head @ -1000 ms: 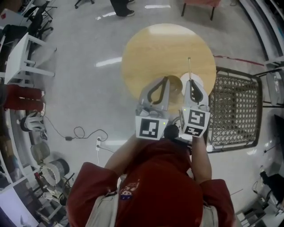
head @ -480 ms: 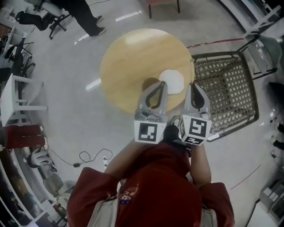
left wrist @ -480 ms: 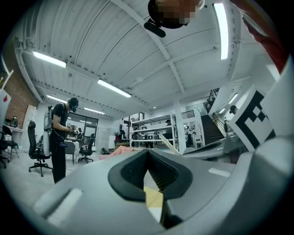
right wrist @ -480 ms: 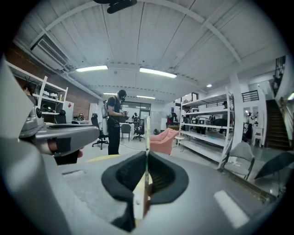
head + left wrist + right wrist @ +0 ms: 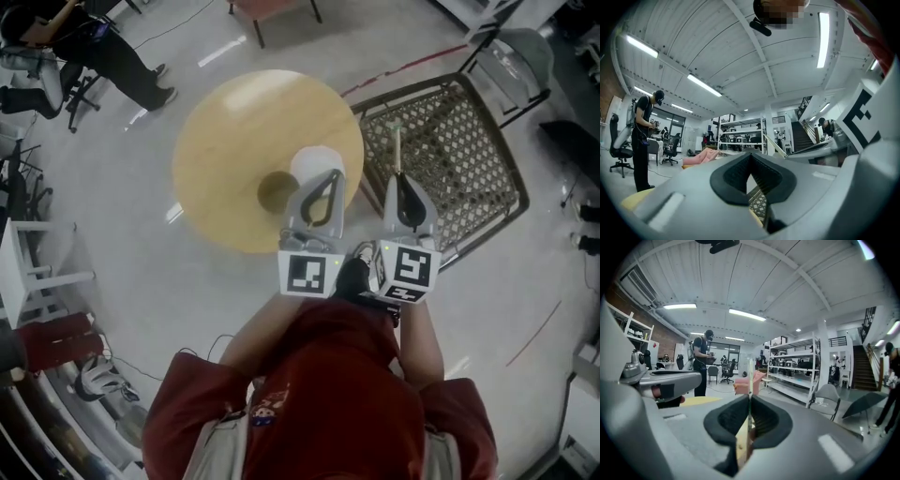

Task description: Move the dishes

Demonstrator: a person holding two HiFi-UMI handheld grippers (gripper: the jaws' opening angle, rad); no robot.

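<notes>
A round wooden table [image 5: 234, 141] stands ahead of me in the head view. On it lie a white plate [image 5: 311, 161] and a dark round dish [image 5: 276, 192], perhaps a small bowl. My left gripper [image 5: 332, 174] hangs over the plate's near edge, shut with nothing in it; in the left gripper view its jaws [image 5: 750, 155] meet at the tips. My right gripper [image 5: 398, 178] is off the table's right edge, above a mesh chair, shut on a thin pale stick [image 5: 397, 141] that points away from me. That stick [image 5: 749, 376] shows edge-on in the right gripper view.
A dark metal mesh chair [image 5: 459, 150] stands right of the table. A person [image 5: 94, 52] is at the far left by office chairs. A white stand [image 5: 37, 267] and red box [image 5: 52, 342] sit at the left. Shelving [image 5: 792, 373] and stairs [image 5: 862, 362] lie far off.
The view has swung right: the table and plate slid left, and the mesh chair now lies under my right gripper. Both grippers keep their hold and pose.
</notes>
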